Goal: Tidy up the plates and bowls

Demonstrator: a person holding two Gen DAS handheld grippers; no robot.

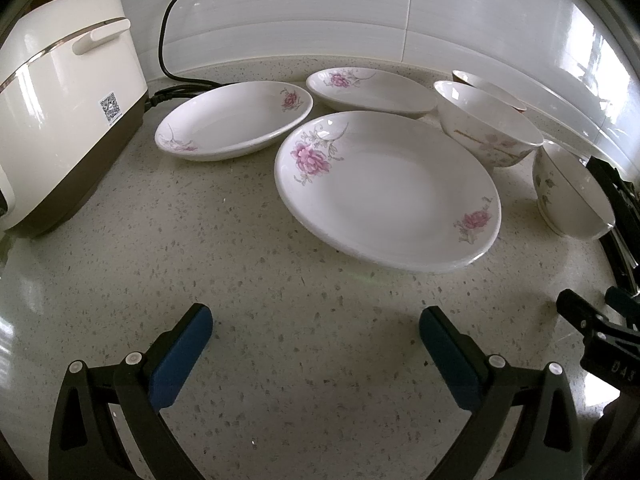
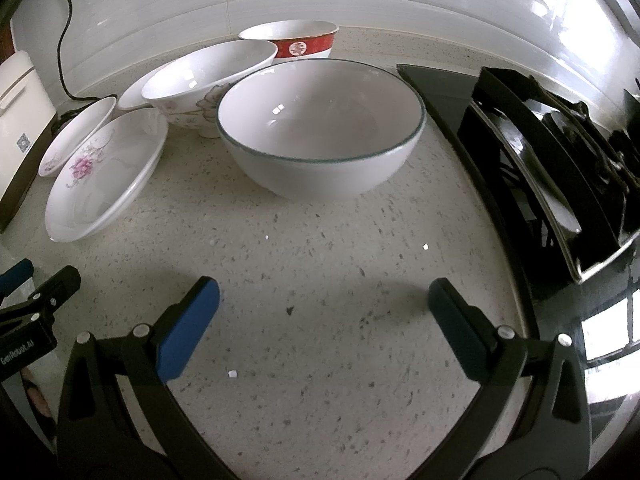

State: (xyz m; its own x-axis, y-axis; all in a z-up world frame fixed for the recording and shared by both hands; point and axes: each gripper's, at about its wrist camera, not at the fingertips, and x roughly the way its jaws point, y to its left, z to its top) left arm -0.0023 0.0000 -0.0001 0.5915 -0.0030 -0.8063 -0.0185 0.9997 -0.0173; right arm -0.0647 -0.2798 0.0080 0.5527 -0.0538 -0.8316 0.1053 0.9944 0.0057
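In the left wrist view three white plates with pink flowers lie on the speckled counter: a large near plate [image 1: 392, 196], one at the left [image 1: 236, 120] and one behind [image 1: 372, 92]. Three bowls stand to the right: a flowered bowl [image 1: 488, 124], a bowl behind it [image 1: 488, 88] and a near bowl [image 1: 572, 196]. My left gripper [image 1: 316, 320] is open and empty, short of the near plate. In the right wrist view a white bowl with a green rim [image 2: 320, 132] stands ahead of my open, empty right gripper [image 2: 324, 296]. Behind it are a flowered bowl [image 2: 200, 80] and a red-banded bowl [image 2: 296, 42]. The near plate [image 2: 104, 176] lies at the left.
A cream rice cooker [image 1: 68, 100] with a black cord [image 1: 164, 40] stands at the left against the white tiled wall. A black gas stove [image 2: 552, 160] borders the counter on the right. The right gripper shows at the left wrist view's right edge [image 1: 592, 320].
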